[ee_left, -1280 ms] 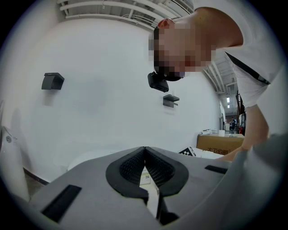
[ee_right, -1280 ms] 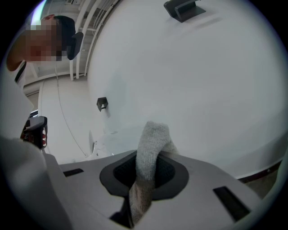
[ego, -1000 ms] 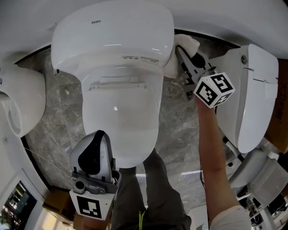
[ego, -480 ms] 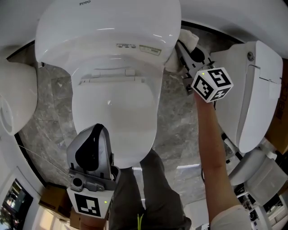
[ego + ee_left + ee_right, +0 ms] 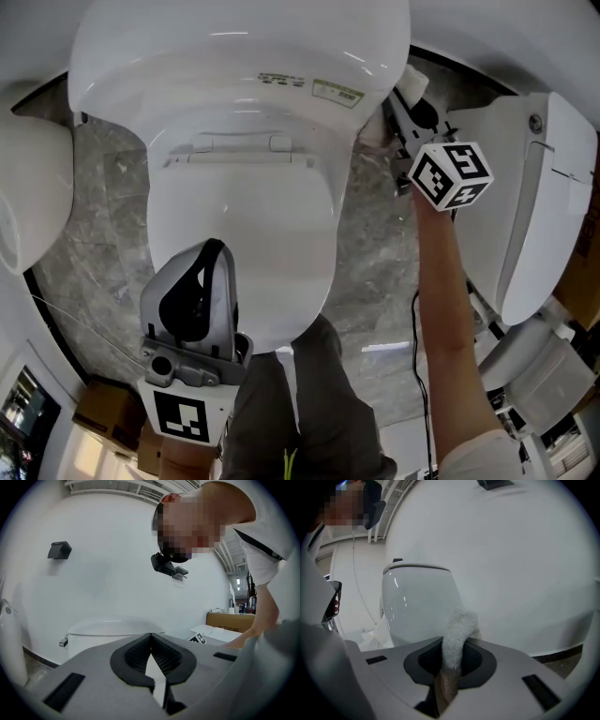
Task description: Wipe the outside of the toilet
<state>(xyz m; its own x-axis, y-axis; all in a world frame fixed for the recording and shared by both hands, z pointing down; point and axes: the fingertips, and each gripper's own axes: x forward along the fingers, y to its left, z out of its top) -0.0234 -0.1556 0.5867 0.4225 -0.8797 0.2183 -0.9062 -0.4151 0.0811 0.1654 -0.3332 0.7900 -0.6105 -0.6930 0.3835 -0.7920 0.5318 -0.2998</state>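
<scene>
At the toilet [image 5: 244,225] tank's right edge, right gripper [image 5: 394,111] clamps cloth [image 5: 458,632]; left gripper [image 5: 151,644] closed, empty.

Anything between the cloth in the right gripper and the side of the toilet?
Nothing visible. The right gripper is shut on the cloth, and the cloth's tip lies right beside the toilet tank, with no object between them.

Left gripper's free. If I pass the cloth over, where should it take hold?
Probably the bunched free end of the cloth, which sticks out past the right gripper, shut on its lower part. Come in from the side away from the toilet tank, which crowds the other side.
</scene>
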